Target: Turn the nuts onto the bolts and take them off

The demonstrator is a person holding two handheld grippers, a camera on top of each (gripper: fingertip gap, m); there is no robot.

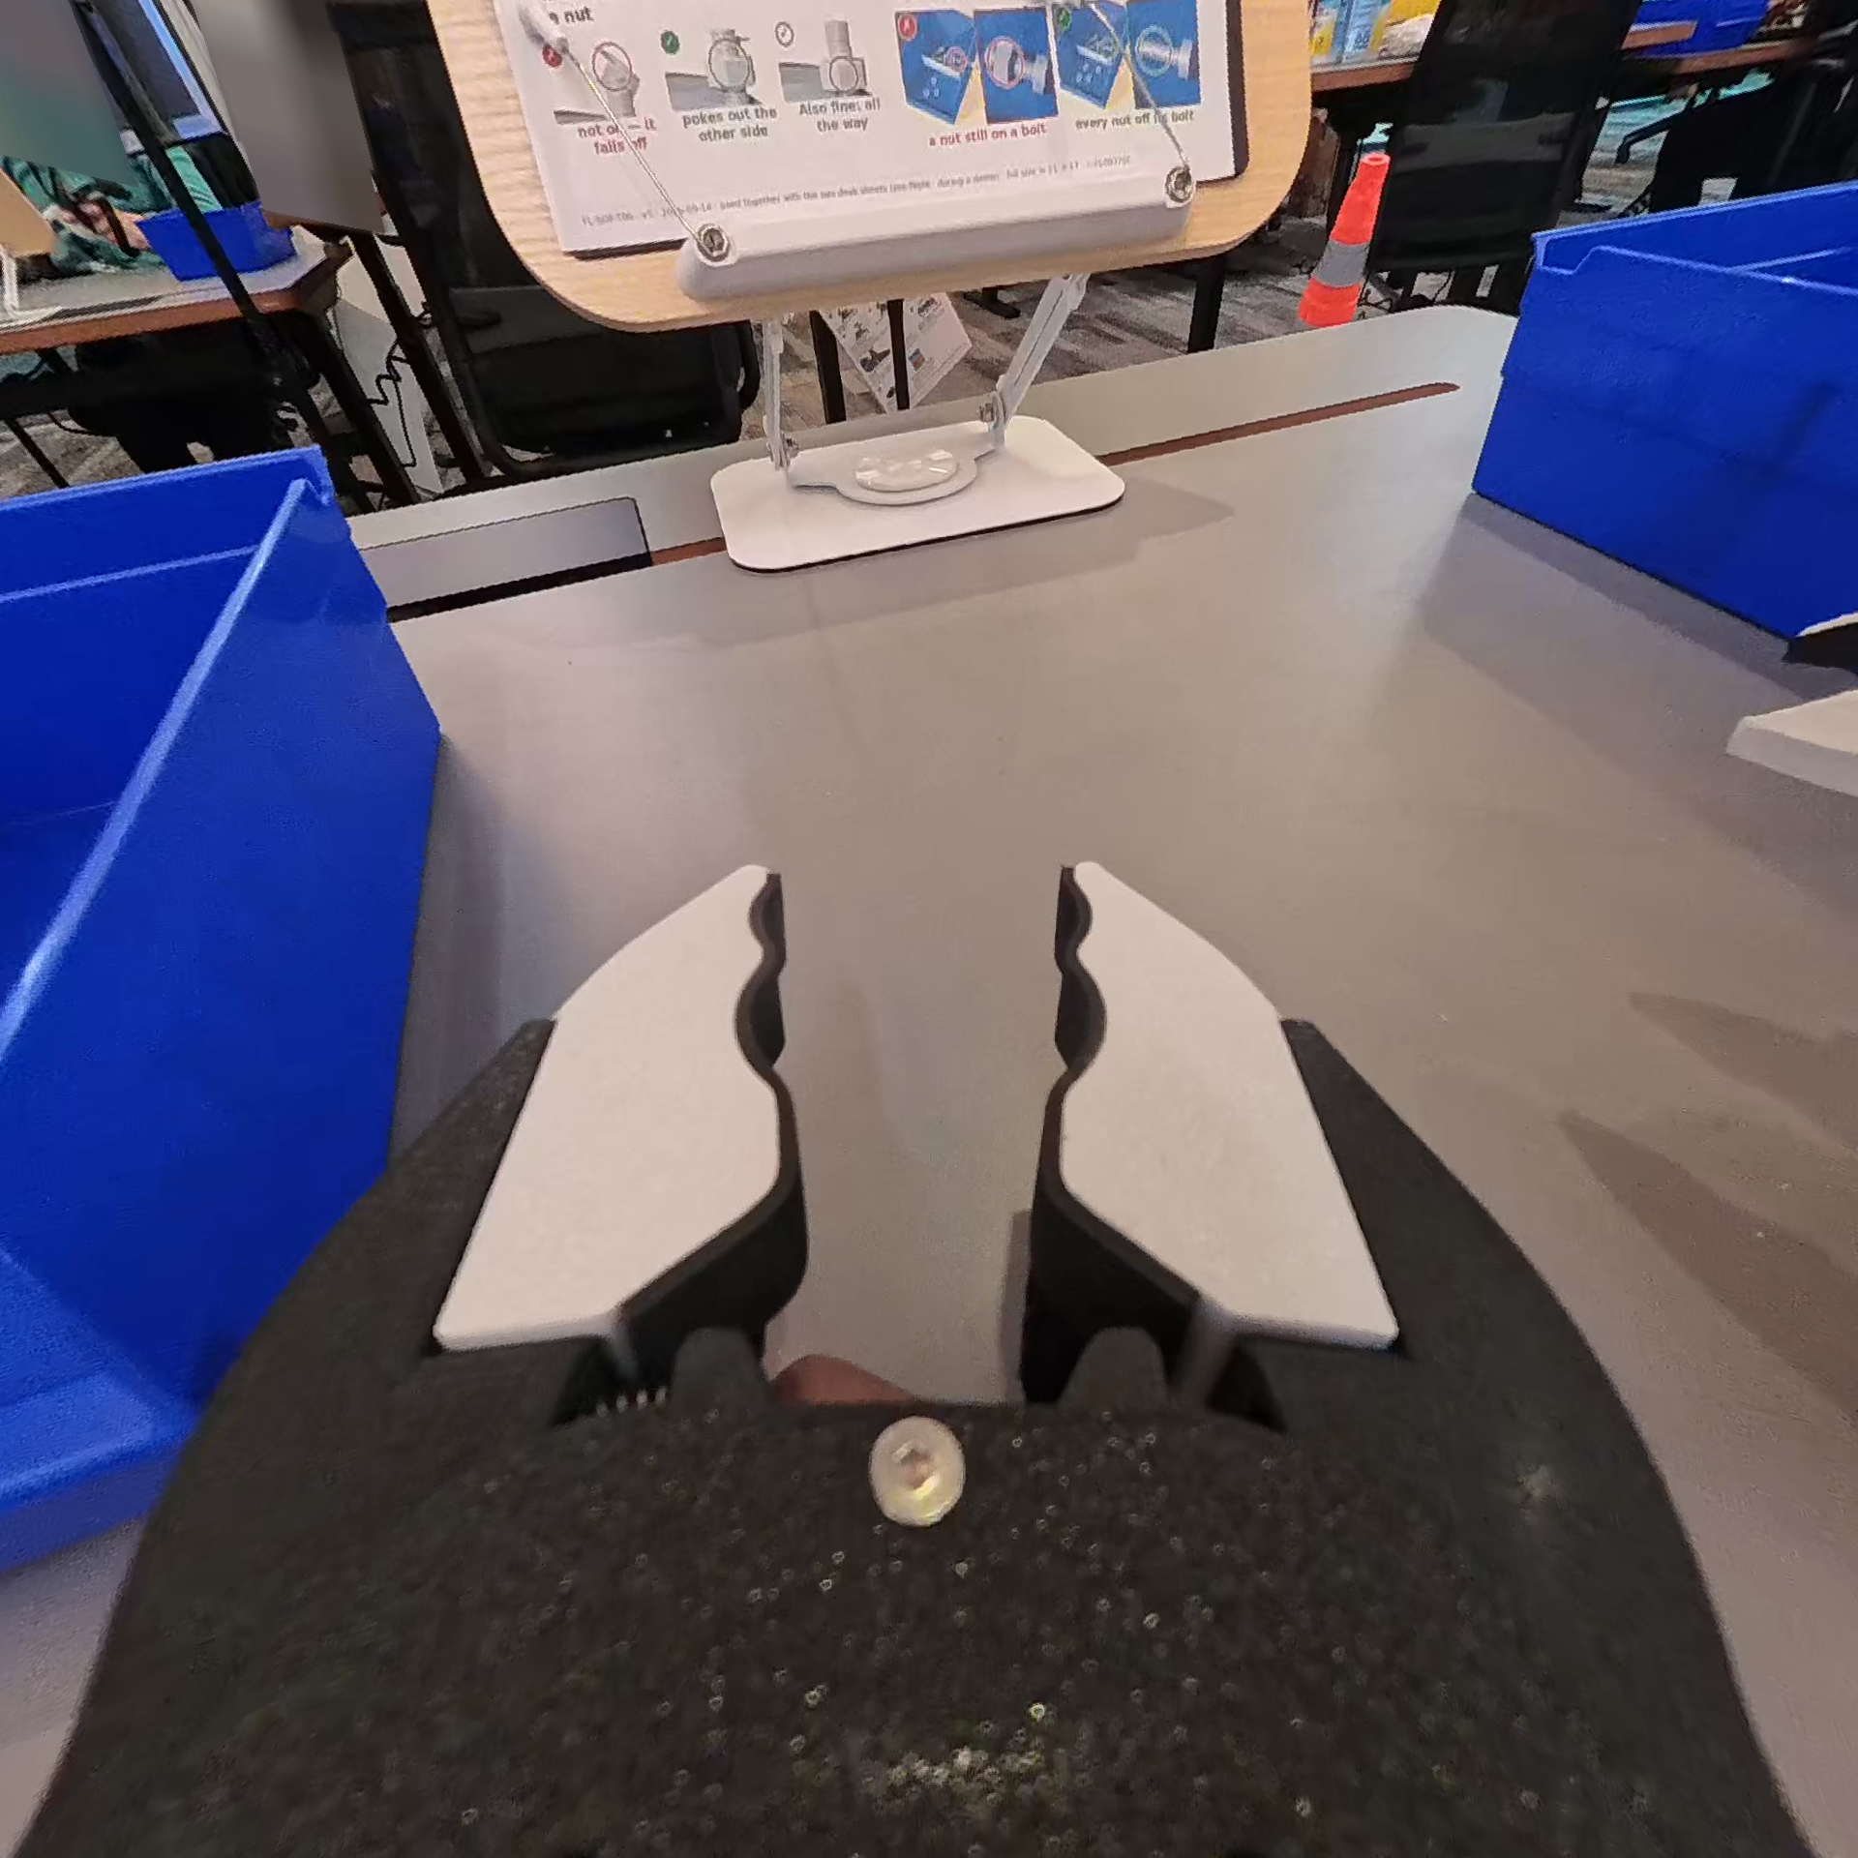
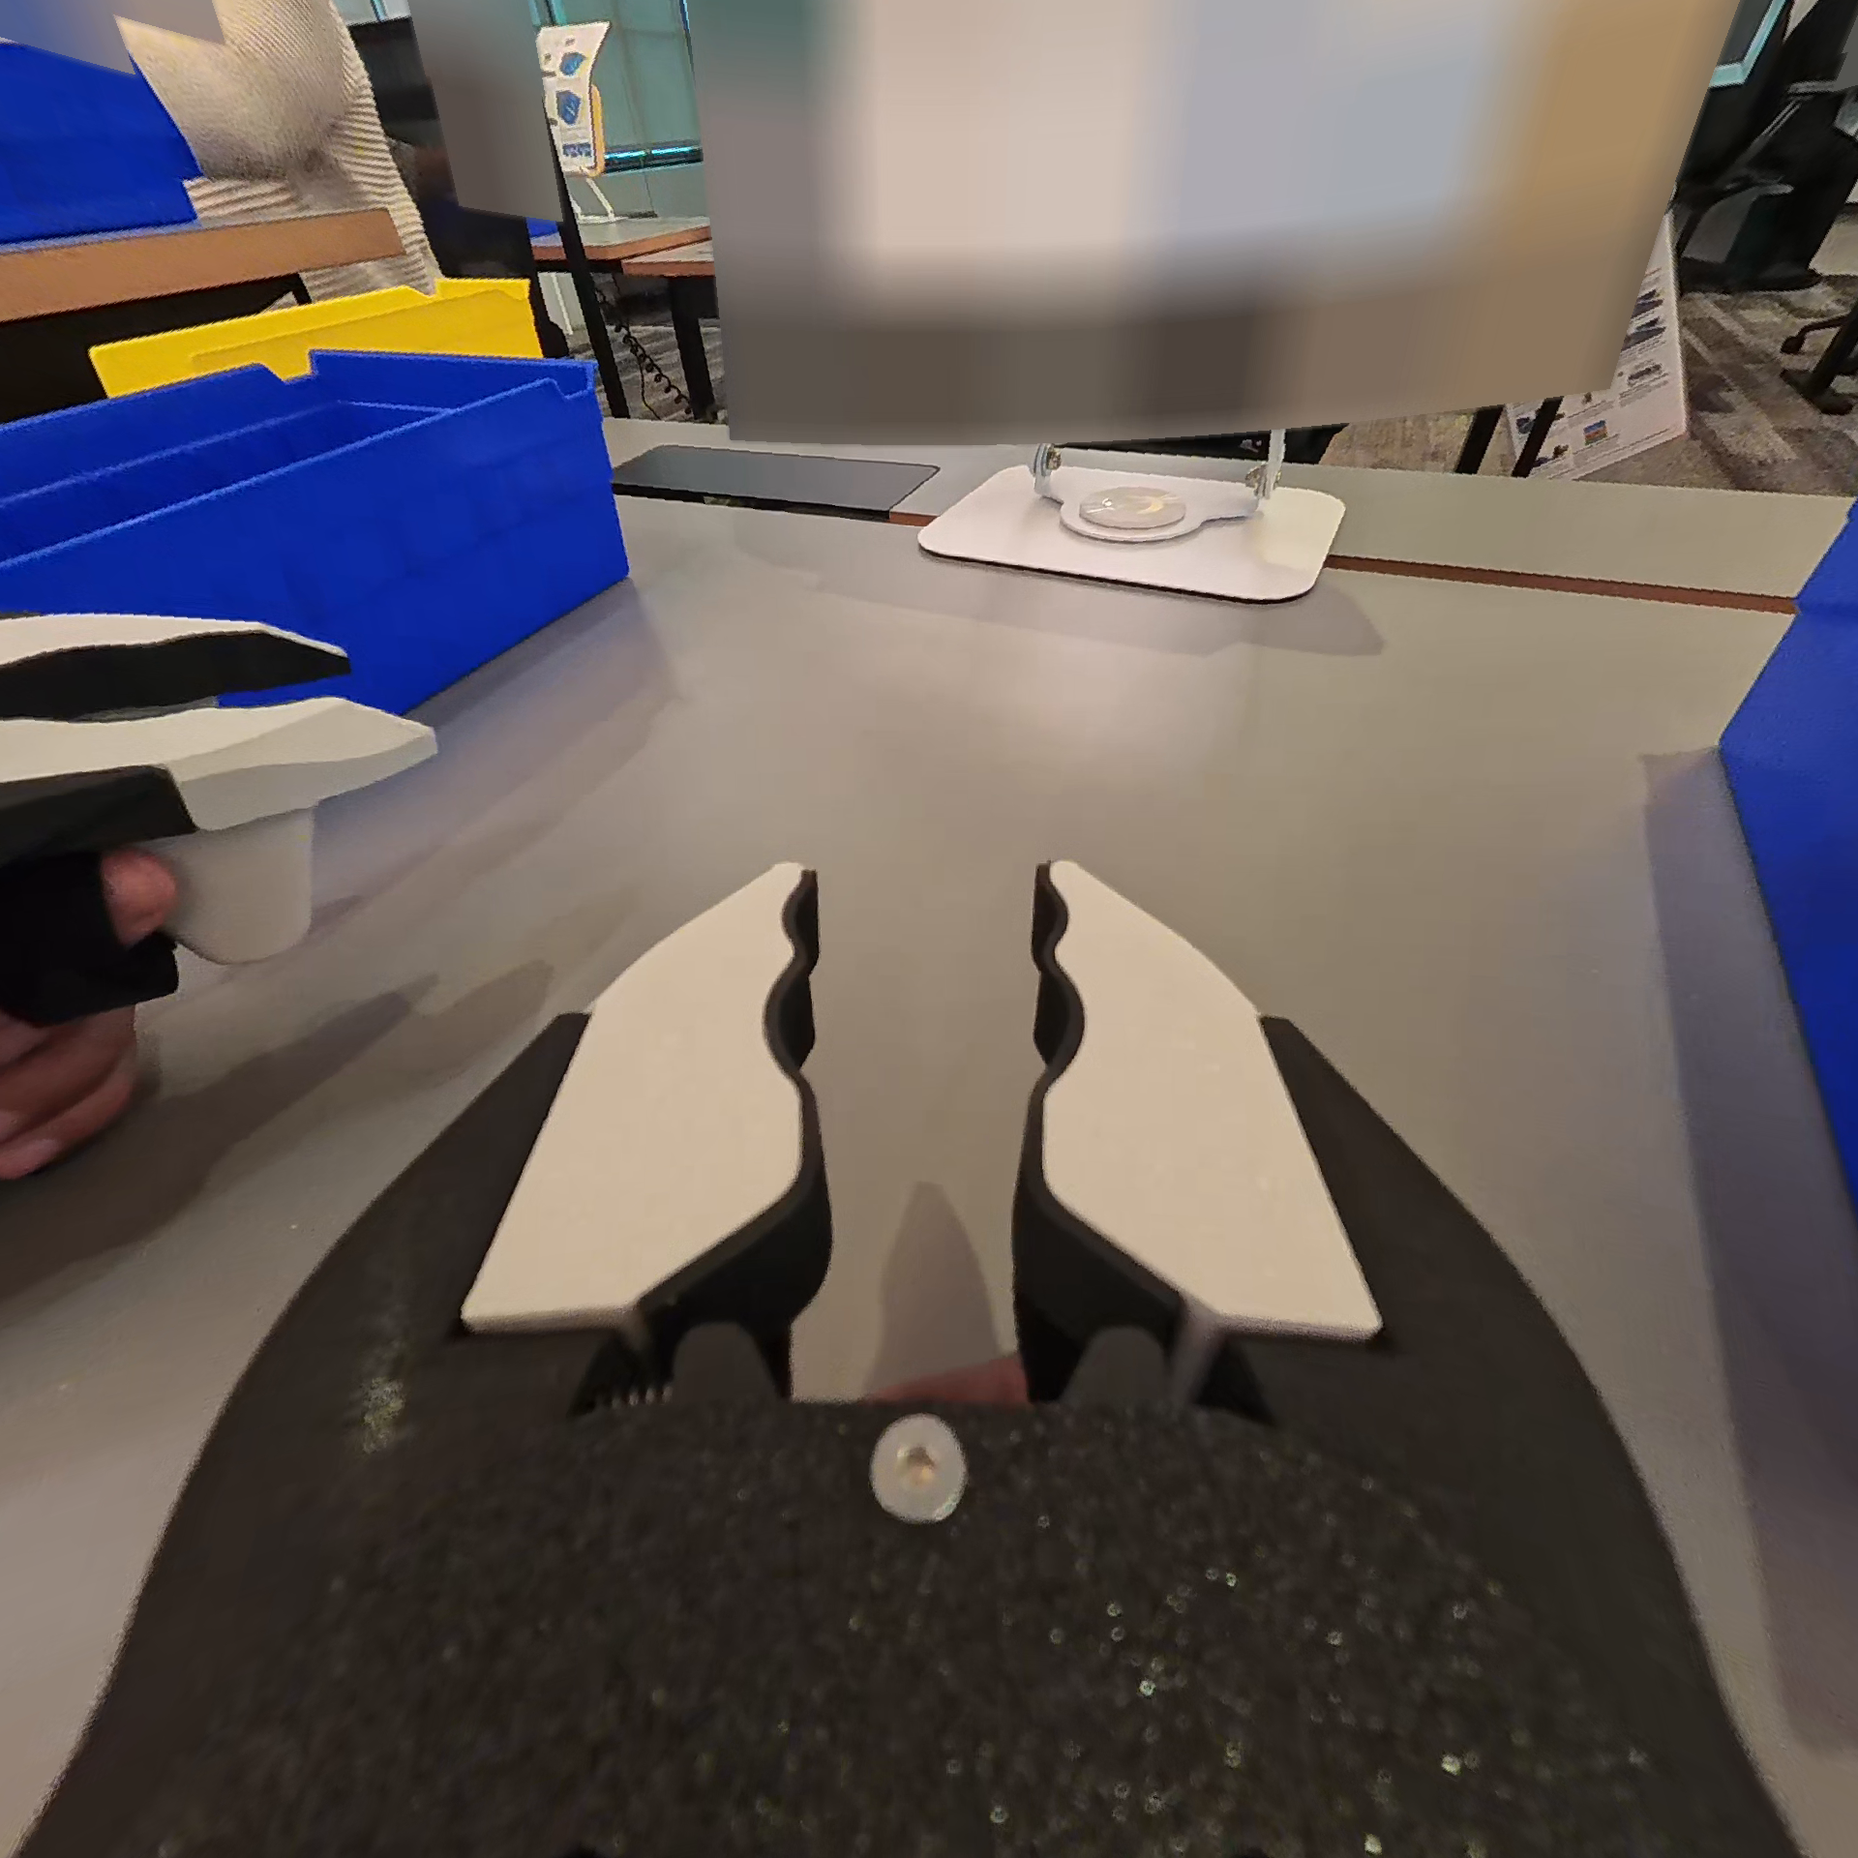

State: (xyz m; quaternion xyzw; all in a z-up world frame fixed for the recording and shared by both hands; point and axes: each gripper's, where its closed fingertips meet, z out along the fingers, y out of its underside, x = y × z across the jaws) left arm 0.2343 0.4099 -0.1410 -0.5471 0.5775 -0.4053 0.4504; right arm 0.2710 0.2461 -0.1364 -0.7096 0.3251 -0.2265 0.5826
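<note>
At the bottom of each view, the left gripper (image 1: 917,885) and right gripper (image 2: 925,880) gape apart, holding nothing, over the smooth grey table (image 1: 1156,764). No nuts or bolts show. Mid left, a big blue plastic bin (image 1: 151,905); its inside looks bare. Mid right, another blue bin (image 1: 1689,402), contents hidden. Farther back, a white stand (image 1: 915,493) holds a wooden board with a picture sheet (image 1: 875,131).

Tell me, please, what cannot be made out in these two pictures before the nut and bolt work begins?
- Nuts and bolts: none visible in either view.
- Left blue bin: its contents are hidden by its near wall and cut off by the edge.
- Right blue bin: its inside is hidden by its wall.
- Stand: the board it carries is blurred over in the right wrist view.
- Yellow bin: mostly behind a blue bin.
</note>
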